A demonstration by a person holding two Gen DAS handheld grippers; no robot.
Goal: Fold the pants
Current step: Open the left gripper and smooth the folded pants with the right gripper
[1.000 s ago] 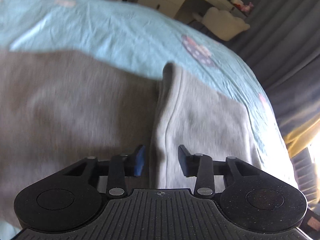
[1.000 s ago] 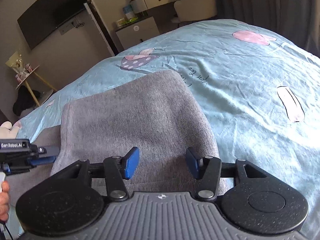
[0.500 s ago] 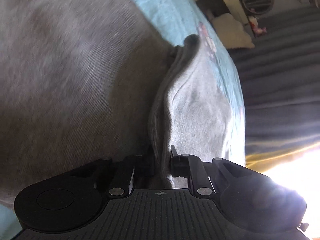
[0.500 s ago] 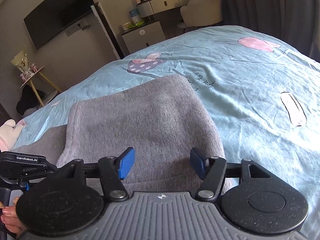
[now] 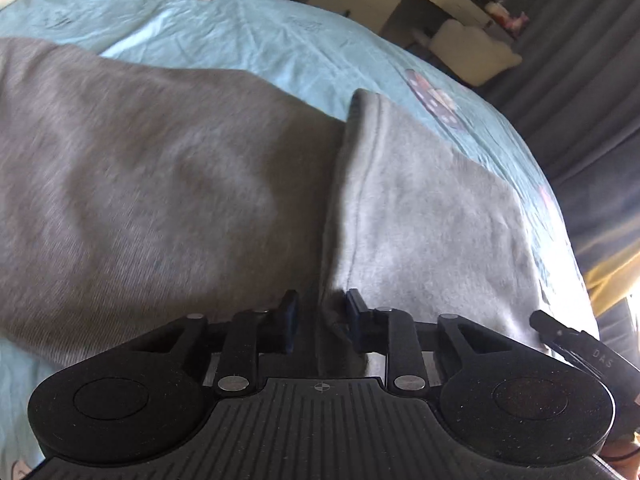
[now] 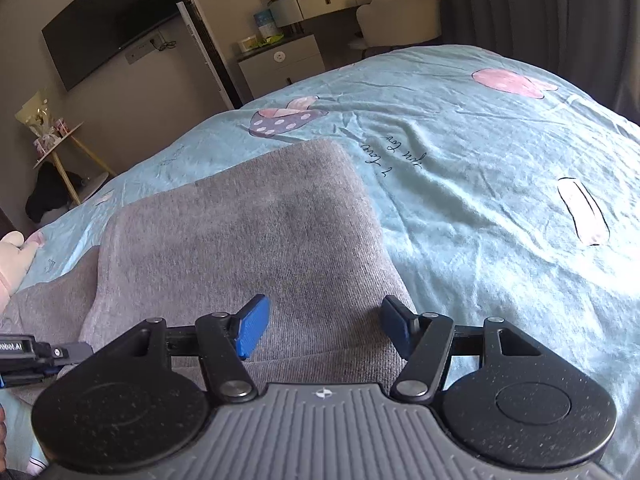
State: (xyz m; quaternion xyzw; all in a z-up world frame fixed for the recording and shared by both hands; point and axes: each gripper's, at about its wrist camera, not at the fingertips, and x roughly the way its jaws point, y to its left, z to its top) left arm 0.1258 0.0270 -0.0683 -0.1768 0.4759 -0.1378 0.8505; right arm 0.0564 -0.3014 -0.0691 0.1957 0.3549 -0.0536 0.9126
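Grey pants (image 5: 168, 200) lie folded on the light blue bedspread (image 5: 240, 36). In the left wrist view a lighter grey folded layer (image 5: 420, 216) lies on top at the right, its thick edge running toward me. My left gripper (image 5: 318, 318) is partly open with that fold edge between its fingertips. In the right wrist view the folded pants (image 6: 248, 248) lie in front of my right gripper (image 6: 324, 326), which is wide open just above the cloth's near edge, holding nothing. The left gripper's body (image 6: 24, 356) shows at the left.
A dresser (image 6: 320, 4), a cream chair (image 6: 400, 12), a wall TV (image 6: 108, 20) and a small side table (image 6: 60, 144) stand beyond the bed. Dark curtains (image 5: 580, 60) hang on the right. A pink plush toy (image 6: 12, 256) lies at the left.
My left gripper, shut on the fold edge half a second ago, has opened partly and tilted back level. My right gripper has opened wider and stayed over the pants.
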